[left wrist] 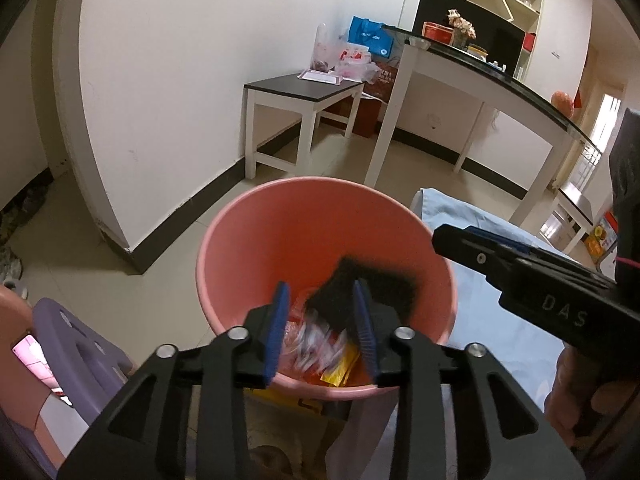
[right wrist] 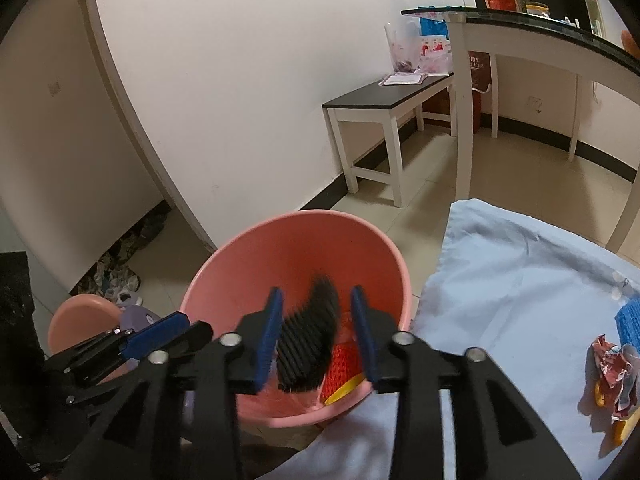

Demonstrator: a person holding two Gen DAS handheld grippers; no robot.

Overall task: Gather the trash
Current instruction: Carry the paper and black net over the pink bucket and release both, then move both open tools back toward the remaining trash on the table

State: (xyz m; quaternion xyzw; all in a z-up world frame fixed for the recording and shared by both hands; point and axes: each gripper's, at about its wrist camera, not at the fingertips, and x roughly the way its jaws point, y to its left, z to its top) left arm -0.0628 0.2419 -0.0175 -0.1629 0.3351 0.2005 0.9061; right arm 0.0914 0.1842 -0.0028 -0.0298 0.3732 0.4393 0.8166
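Note:
A pink bin [left wrist: 280,240] [right wrist: 248,264] stands at the table's left edge, holding clear and red wrappers [left wrist: 316,344] and a yellow packet [left wrist: 340,372]. A black ribbed piece [left wrist: 364,288] [right wrist: 308,344] is blurred in mid-air inside the bin, touching neither gripper. My left gripper [left wrist: 324,332] is open over the bin. My right gripper [right wrist: 318,340] is open over the bin too; it shows in the left wrist view [left wrist: 472,244]. Crumpled wrappers [right wrist: 612,372] and a blue scrubber [right wrist: 630,324] lie on the light blue cloth [right wrist: 520,288].
A white bench with a dark top [left wrist: 304,92] [right wrist: 384,100] stands by the wall, with bags on it. A tall glass-topped table [left wrist: 500,76] [right wrist: 520,28] is beyond. A purple stool [left wrist: 76,344] and a pink basin [right wrist: 76,320] sit left of the bin.

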